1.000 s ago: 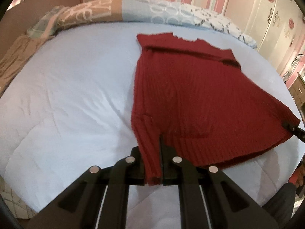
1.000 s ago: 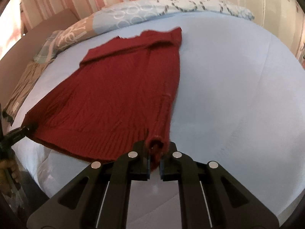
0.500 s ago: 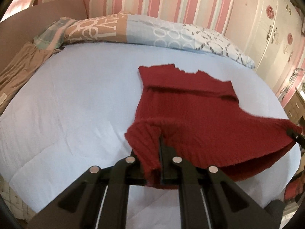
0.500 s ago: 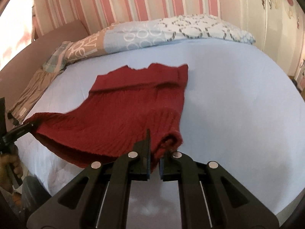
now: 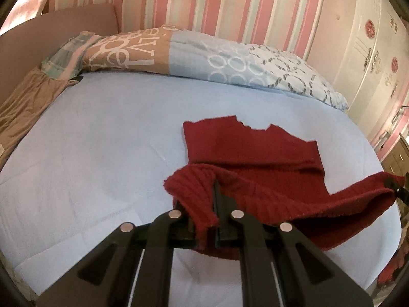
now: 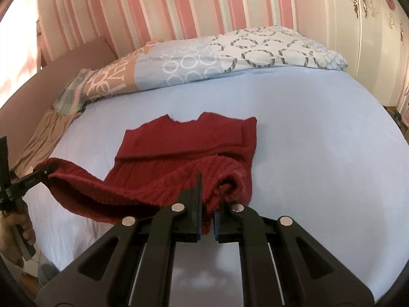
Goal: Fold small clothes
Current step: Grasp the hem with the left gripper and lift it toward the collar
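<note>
A dark red knitted sweater [image 5: 255,153] lies on a light blue bed sheet [image 5: 102,153], collar end towards the pillows. My left gripper [image 5: 204,220] is shut on the sweater's left hem corner, held above the bed. My right gripper [image 6: 207,215] is shut on the right hem corner of the sweater [image 6: 184,143]. The hem hangs between both grippers and curls over the sweater's lower half. The right gripper's tip [image 5: 395,189] shows at the left view's right edge; the left gripper [image 6: 33,179] shows at the right view's left edge.
A patterned quilt [image 5: 204,56] lies rolled along the head of the bed. Brown cloth [image 5: 23,102] lies at the bed's left side. A striped pink wall stands behind, a white wardrobe [image 5: 370,51] to the right. The sheet also shows in the right view [image 6: 319,140].
Both grippers have lifted the sweater's hem off the bed and carried it forward towards the collar, so the lower half now folds over the upper half.
</note>
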{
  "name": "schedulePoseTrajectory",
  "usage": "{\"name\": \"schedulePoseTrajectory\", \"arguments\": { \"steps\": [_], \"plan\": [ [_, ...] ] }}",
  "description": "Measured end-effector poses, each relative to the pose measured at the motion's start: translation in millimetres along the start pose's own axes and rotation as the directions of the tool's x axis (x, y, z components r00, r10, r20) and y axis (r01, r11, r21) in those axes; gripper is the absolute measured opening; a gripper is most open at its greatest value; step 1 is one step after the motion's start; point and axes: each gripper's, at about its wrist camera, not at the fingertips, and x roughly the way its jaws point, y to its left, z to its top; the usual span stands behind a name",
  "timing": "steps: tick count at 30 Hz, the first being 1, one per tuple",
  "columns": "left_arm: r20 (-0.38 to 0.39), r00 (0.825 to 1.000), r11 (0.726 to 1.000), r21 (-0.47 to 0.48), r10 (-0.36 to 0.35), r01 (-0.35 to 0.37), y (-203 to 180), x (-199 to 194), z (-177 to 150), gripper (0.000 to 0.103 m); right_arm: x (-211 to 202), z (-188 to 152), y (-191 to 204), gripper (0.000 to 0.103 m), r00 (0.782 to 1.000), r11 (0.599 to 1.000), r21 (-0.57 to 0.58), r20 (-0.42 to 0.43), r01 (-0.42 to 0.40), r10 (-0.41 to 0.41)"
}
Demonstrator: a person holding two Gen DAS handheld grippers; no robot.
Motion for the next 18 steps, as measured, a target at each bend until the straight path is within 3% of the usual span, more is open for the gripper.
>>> {"name": "schedulePoseTrajectory", "arguments": {
  "steps": [8, 18],
  "plan": [
    [-0.006, 1.000, 0.996, -0.082, 0.021, -0.021, 5.3, 51.1, 55.3, 0.008, 49.9, 49.5, -5.5, 0.007, 1.000, 1.000, 0.018, -0.004, 0.018, -0.018],
    [-0.037, 0.996, 0.995, -0.049, 0.085, -0.086, -3.8, 133.8, 98.0, 0.008, 142.9, 94.7, -29.1, 0.007, 0.996, 0.999, 0.022, -0.077, 0.040, -0.039]
  ]
}}
